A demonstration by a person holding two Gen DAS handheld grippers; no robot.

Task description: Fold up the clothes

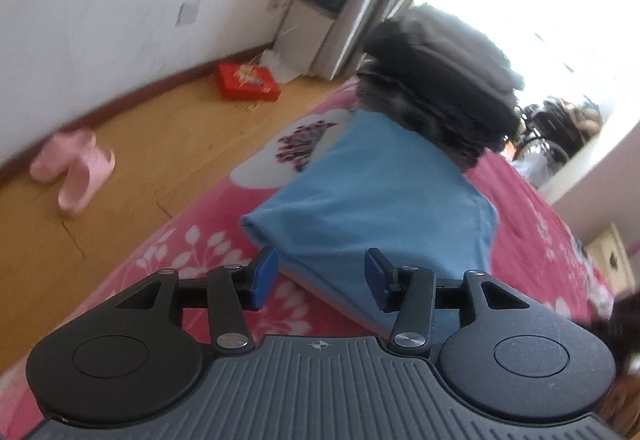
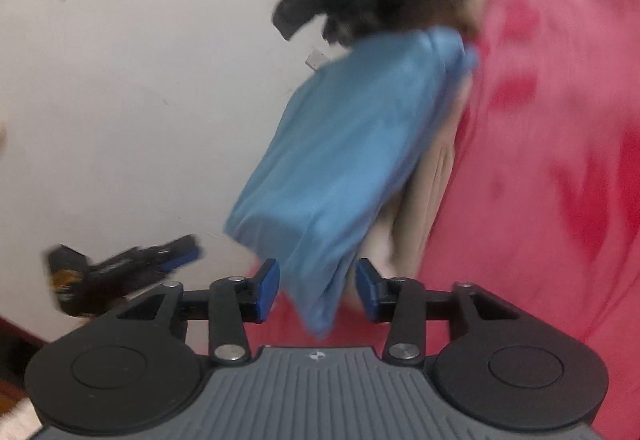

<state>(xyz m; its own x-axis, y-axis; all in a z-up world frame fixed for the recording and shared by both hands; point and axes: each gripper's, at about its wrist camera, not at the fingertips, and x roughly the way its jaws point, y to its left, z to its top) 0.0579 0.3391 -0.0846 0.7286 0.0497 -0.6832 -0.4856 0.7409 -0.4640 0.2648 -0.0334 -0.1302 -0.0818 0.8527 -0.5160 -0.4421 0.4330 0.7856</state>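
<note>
Blue garment lies folded near the bed's floor-side edge: light, limp, slides easily. Left hand-held gripper and right hand-held gripper both released. Pinch doubled corners.

Open right claw straddles blue garment.

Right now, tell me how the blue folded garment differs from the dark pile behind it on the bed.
The blue folded garment is one light blue piece lying low and flat; the dark pile is several black and grey layers stacked much higher. The blue garment lies nearest the open left gripper; the dark pile sits beyond it, toward the bright window. The blue garment's far edge meets the foot of the pile. Both rest on the pink floral bedspread and look folded.
</note>
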